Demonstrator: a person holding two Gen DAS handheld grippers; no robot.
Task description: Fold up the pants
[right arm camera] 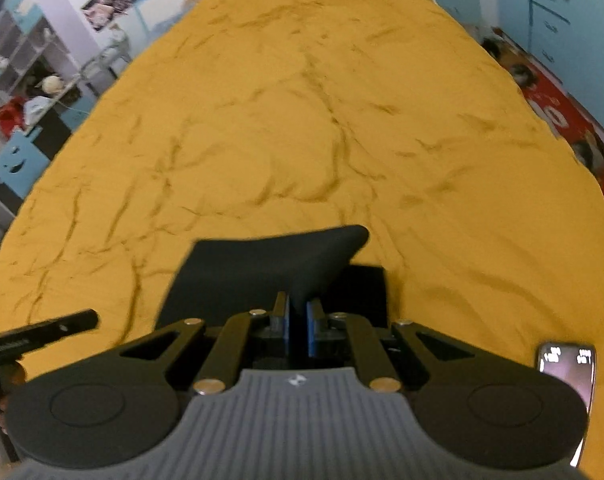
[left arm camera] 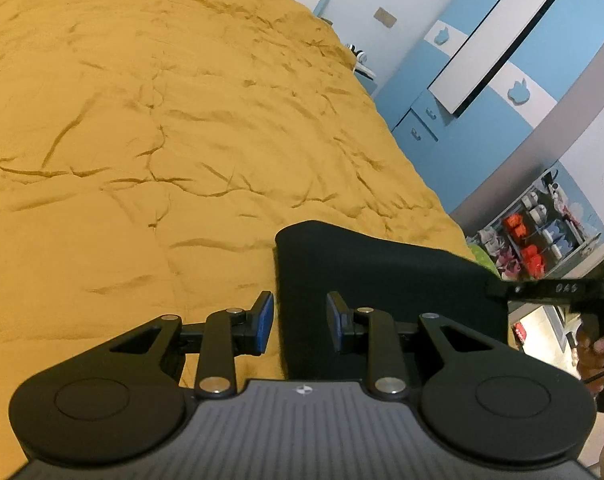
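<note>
The black pants (left arm camera: 365, 276) lie folded in a compact bundle on the near part of the mustard-yellow bed cover (left arm camera: 162, 120). My left gripper (left arm camera: 300, 322) is open, its blue pads straddling the bundle's left edge, gripping nothing. In the right wrist view my right gripper (right arm camera: 298, 328) is shut on a lifted fold of the black pants (right arm camera: 270, 264), which rises from between the pads and drapes away to the upper right. The rest of the bundle lies flat beneath it.
The bed cover (right arm camera: 302, 120) fills most of both views. A phone (right arm camera: 567, 372) with a lit screen lies on the bed at the near right. Blue and white wardrobes (left arm camera: 501, 60) and shelves (left arm camera: 541, 232) stand right of the bed. The other handheld gripper (left arm camera: 549, 292) shows at the right edge.
</note>
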